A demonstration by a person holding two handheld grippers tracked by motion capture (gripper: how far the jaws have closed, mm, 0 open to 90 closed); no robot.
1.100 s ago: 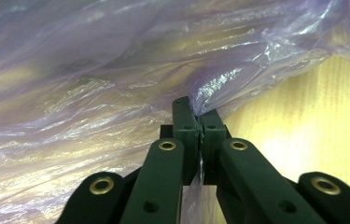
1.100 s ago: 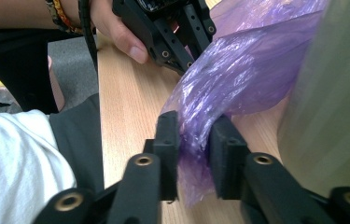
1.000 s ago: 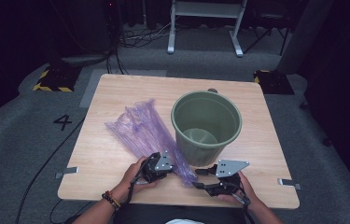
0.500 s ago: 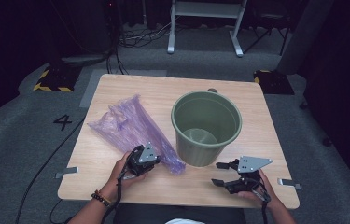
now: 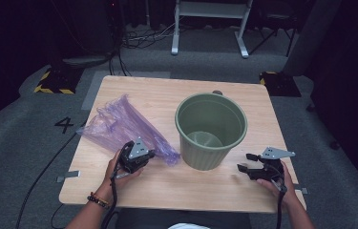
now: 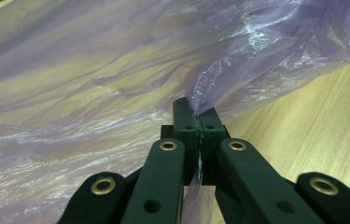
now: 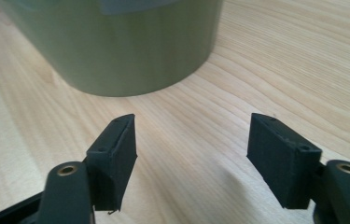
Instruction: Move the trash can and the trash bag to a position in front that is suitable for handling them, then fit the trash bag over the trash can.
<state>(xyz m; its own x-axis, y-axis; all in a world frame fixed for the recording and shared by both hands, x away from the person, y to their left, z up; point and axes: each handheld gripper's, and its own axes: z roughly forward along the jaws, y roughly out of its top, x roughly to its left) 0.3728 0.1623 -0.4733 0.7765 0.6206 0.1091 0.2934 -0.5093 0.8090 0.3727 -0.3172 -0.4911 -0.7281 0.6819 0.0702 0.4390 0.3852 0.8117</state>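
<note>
Left hand-held gripper [image 6: 196, 122] is clamping the bag [image 5: 124, 125], left of the bin [image 5: 211, 131]; right hand-held gripper [image 7: 191, 154], just opening, is standing empty.

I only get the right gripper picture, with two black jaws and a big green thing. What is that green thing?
Observer: A green bucket, standing upright on the wooden table; the right gripper is open beside it, holding nothing.
Operator: Is there stuff inside?
Observer: No, the high view shows its bare bottom.
Operator: What's the other hand doing?
Observer: The left gripper is shut on a purple plastic bag, pinching its thin film.
Operator: Where is the bag?
Observer: Flat on the table, left of the bucket.
</note>
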